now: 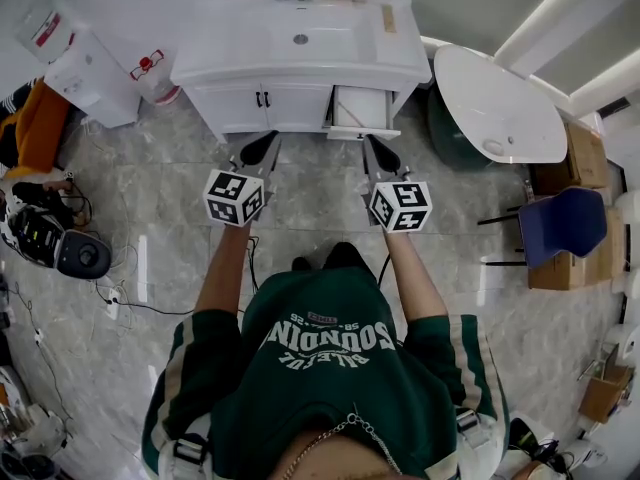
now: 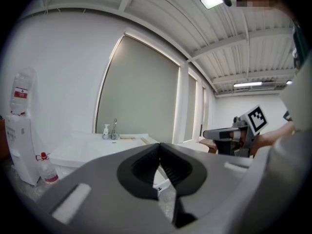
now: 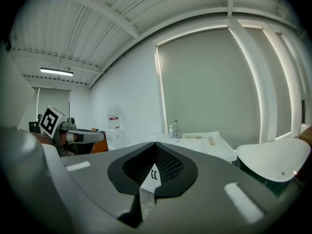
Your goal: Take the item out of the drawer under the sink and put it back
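The drawer (image 1: pixel 360 108) stands pulled out at the right of the cabinet (image 1: pixel 240 108) under the sink (image 1: pixel 300 38). I can't make out what lies in it (too small from the head view). My left tool (image 1: pixel 271 138) and right tool (image 1: pixel 368 140) hang side by side over the floor (image 1: pixel 310 208), near the cabinet front. Each has its jaws pressed together on nothing. A round white worktop (image 1: pixel 500 103) stands just right of the cabinet.
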Available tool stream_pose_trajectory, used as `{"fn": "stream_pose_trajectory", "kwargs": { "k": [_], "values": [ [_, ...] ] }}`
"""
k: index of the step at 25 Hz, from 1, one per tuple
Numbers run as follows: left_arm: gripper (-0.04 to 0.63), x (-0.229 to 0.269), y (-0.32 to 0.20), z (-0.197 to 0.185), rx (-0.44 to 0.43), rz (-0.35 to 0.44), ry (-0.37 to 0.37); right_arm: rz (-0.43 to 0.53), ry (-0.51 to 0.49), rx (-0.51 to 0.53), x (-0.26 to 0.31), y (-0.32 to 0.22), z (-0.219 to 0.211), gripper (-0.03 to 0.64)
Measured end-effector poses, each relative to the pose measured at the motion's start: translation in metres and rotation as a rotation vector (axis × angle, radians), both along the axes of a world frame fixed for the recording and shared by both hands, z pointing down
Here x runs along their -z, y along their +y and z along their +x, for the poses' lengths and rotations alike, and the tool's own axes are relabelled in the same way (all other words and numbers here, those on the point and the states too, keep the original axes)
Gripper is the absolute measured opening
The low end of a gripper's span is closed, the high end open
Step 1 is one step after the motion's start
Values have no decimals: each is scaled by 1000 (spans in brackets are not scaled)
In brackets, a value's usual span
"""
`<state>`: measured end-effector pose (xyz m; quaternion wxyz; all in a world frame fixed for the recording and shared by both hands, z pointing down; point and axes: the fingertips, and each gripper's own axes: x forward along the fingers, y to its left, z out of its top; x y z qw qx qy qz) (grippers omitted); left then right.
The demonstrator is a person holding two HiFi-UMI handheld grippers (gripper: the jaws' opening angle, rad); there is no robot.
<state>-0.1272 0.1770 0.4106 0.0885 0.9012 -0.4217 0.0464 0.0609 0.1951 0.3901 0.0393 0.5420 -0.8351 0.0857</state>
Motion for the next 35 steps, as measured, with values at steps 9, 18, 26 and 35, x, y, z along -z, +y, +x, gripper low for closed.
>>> {"fn": "stream_pose_trajectory", "kwargs": {
  "k": [9,18,26,35],
  "values": [
    [50,-13,-26,11,-19,-27,4,-22,-3,-8,-10,-28,9,2],
    [49,-24,-112,26,5,-46,-11,-30,-6,23,-20,-119,24,2],
    [50,-33,-199,63,29,-82,-21,-62,-15,61,-29,-217,56,3],
    [49,-37,-268,96,71,-116,-40,-93,-24,134,-35,-303,79,2]
  ]
}}
